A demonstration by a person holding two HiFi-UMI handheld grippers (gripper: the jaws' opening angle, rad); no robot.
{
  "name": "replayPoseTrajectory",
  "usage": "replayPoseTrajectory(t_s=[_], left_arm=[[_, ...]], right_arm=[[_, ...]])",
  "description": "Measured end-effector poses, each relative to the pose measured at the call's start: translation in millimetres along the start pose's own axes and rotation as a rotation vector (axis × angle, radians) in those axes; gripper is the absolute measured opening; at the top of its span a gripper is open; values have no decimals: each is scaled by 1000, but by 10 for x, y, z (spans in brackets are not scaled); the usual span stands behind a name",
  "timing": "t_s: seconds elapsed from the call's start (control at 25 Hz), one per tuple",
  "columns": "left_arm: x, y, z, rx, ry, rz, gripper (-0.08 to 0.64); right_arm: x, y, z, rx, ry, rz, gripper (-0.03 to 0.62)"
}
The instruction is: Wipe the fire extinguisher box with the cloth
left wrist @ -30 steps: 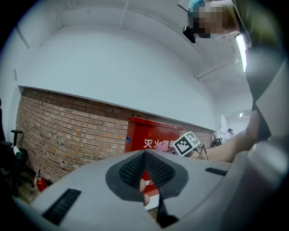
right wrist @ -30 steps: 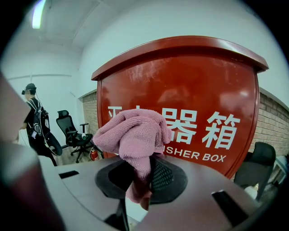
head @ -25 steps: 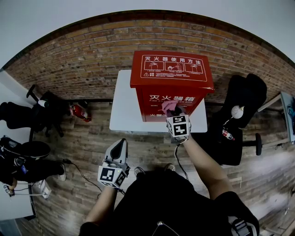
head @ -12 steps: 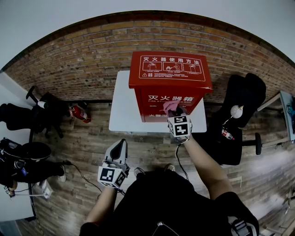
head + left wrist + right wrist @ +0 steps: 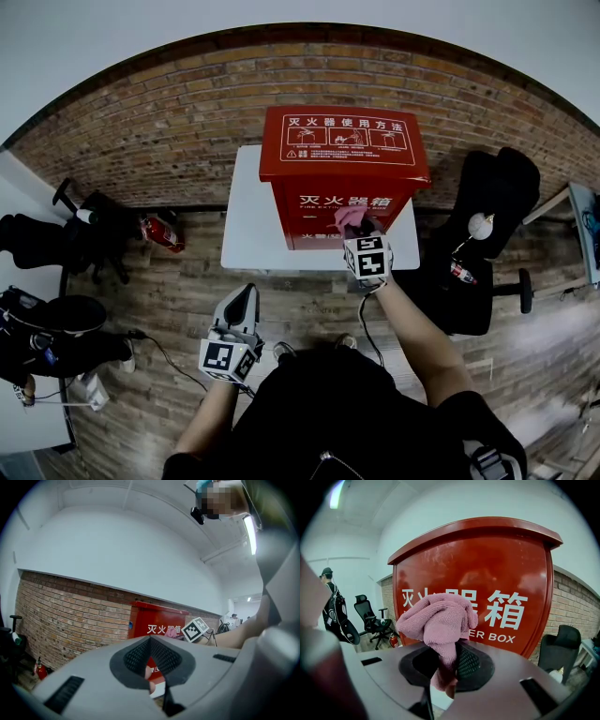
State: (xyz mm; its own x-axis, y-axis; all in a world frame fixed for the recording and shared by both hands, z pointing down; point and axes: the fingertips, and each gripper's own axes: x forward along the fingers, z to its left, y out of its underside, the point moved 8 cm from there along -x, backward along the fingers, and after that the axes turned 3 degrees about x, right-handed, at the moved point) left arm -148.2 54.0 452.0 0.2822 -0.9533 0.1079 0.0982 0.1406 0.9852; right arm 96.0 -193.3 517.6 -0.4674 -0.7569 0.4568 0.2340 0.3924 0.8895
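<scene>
The red fire extinguisher box [image 5: 342, 173] stands on a white table [image 5: 248, 220] against the brick wall. My right gripper [image 5: 360, 228] is shut on a bunched pink cloth [image 5: 349, 217] and presses it against the box's front face, just under the white lettering. In the right gripper view the cloth [image 5: 438, 618] bulges out above my right gripper [image 5: 447, 652], with the box [image 5: 501, 564] filling the view behind it. My left gripper [image 5: 246, 292] hangs low and left, away from the table, shut and holding nothing. The left gripper view shows that gripper [image 5: 151, 641] aimed at the box [image 5: 154, 620].
A small red fire extinguisher [image 5: 161, 232] lies on the wooden floor left of the table. Black office chairs stand at the left [image 5: 89, 230] and right [image 5: 497, 202]. A person [image 5: 333, 611] stands far behind in the right gripper view. The brick wall [image 5: 141, 122] backs the table.
My right gripper and the cloth have shifted a little to the right across the box's front. The left gripper has stayed where it was.
</scene>
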Motion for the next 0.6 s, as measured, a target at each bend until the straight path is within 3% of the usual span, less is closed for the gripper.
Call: replayPoseTrajectory(t_s=[0.6], left_arm=[[89, -4, -53, -13, 28, -19, 23]], right_arm=[[-50, 29, -153, 7, 25, 5, 77]])
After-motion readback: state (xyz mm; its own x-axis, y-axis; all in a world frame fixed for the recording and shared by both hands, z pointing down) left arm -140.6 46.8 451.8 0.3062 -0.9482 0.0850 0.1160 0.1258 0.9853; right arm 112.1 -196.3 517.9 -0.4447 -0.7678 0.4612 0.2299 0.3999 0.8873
